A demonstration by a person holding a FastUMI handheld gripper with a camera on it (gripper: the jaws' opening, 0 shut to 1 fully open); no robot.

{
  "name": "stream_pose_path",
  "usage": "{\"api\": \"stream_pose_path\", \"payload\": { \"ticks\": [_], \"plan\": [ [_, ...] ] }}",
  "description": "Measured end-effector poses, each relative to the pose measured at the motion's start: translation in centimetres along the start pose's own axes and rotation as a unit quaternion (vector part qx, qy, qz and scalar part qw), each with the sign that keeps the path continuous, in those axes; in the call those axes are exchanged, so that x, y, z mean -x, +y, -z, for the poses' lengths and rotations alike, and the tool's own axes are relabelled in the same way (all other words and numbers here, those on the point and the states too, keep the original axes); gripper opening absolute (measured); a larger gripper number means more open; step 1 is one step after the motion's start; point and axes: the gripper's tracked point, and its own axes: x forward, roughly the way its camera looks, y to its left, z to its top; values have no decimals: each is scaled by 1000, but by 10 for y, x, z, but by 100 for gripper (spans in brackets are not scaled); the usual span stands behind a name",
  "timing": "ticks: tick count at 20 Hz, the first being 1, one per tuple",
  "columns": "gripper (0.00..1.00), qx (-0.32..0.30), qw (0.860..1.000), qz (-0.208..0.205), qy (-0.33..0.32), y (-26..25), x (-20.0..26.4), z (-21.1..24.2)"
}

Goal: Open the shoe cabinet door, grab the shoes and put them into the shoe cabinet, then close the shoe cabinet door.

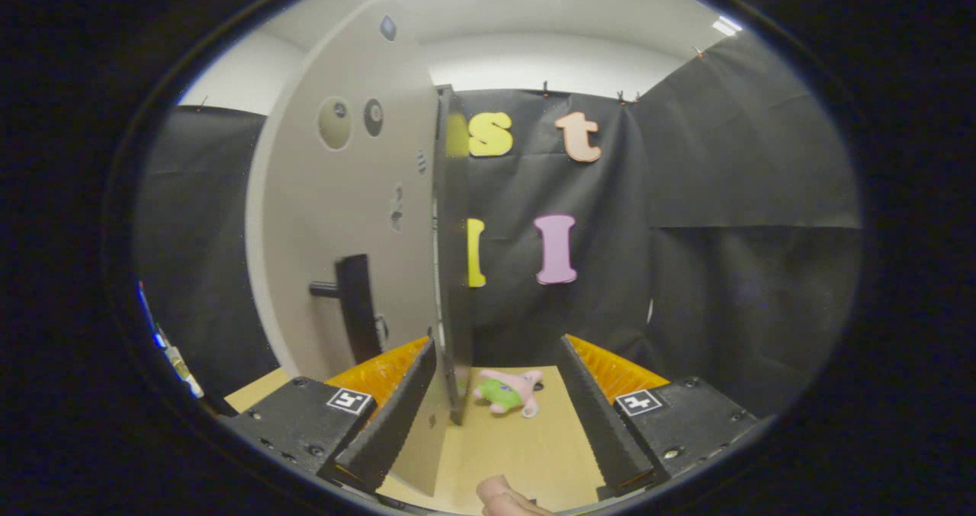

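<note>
Right up close, a fingertip (499, 495) pokes in at the very bottom, between the two fingers of the gripper (499, 394). The claw is wide apart and holds nothing.

Just ahead, the cabinet door (358, 219) stands tall on the left. It is swung partly open, and its thin dark edge comes down between the two fingers, close to the left one. A dark handle (354, 306) sticks out from the door's face, low down and to the left. The door looks flat, stiff and hard, so it should swing and not bend. That handle looks like the best place to take hold, or the claw could push on the door's edge. Its long side runs straight up and down, and its thin edge points toward the camera.

Farther away, on the tan table (526, 455), lies a small pink and green shoe (509, 392), just right of the door's edge and between the fingers. It looks soft, light and squishy. It may fold when pinched, so a grab around its middle seems best. Its long side lies left to right. Which end is the toe is too small to tell.
</note>
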Motion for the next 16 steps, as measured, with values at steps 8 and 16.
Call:
{"api": "stream_pose_path", "payload": {
  "ticks": [8, 16],
  "plan": [
    [94, 44, 999, 27, -15, 52, 20, -3],
    [94, 25, 999, 20, -10, 90, 16, -1]
  ]
}}
